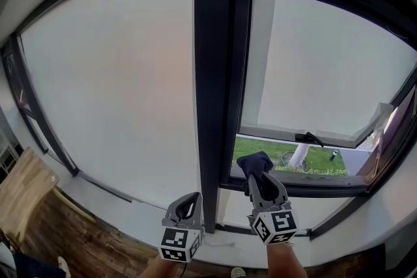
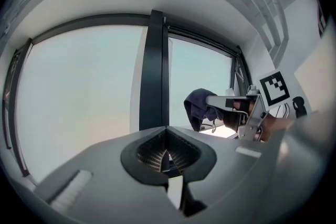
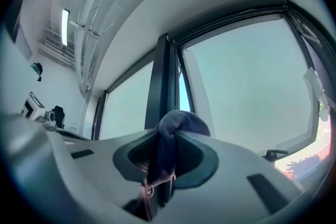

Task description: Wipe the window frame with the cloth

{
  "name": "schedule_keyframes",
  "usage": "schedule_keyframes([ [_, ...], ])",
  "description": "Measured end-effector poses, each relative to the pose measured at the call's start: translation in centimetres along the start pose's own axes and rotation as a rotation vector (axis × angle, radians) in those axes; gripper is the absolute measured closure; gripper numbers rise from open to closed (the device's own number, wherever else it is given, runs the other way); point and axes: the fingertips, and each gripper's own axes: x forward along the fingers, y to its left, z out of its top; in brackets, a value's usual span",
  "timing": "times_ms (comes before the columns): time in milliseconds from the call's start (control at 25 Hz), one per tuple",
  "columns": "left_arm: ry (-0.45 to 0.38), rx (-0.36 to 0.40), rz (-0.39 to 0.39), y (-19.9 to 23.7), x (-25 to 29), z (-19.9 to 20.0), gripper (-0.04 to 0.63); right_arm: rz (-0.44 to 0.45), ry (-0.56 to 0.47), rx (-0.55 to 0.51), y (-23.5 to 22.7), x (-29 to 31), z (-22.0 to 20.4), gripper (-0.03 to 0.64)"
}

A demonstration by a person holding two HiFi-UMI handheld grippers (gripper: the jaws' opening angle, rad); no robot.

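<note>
A dark blue cloth (image 1: 255, 163) is bunched at the tip of my right gripper (image 1: 260, 178), which is shut on it. The cloth (image 3: 176, 128) sticks up between the jaws in the right gripper view. It hangs just in front of the lower dark window frame (image 1: 293, 186), right of the vertical mullion (image 1: 212, 75); contact cannot be told. My left gripper (image 1: 187, 206) sits lower, left of the mullion, with its jaws together and nothing in them. From the left gripper view the cloth (image 2: 199, 107) and the right gripper (image 2: 239, 107) show to the right of the mullion (image 2: 154, 73).
The right sash is tilted open outward, its handle (image 1: 308, 137) on the lower rail. Grass and a tree trunk (image 1: 299, 155) show outside below. A white sill (image 1: 130, 205) runs under the glass. A wooden chair (image 1: 23, 189) stands at the lower left.
</note>
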Motion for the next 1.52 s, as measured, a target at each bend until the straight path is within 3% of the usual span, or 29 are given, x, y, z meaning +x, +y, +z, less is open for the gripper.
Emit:
schedule_keyframes([
  [400, 0.017, 0.013, 0.126, 1.0, 1.8, 0.3, 0.588, 0.215, -0.122, 0.023, -4.6, 6.6, 7.4, 0.546],
  [760, 0.034, -0.006, 0.205, 1.5, 2.1, -0.6, 0.588, 0.418, -0.236, -0.01, -6.2, 11.3, 18.7, 0.545],
  [1120, 0.044, -0.008, 0.243, 1.7, 1.4, -1.0, 0.588, 0.598, -0.352, 0.157, -7.1, 13.7, 27.8, 0.545],
  [1520, 0.032, -0.006, 0.256, 2.0, 0.9, -0.9, 0.588, 0.689, -0.291, 0.277, -6.4, 17.4, 29.2, 0.545],
])
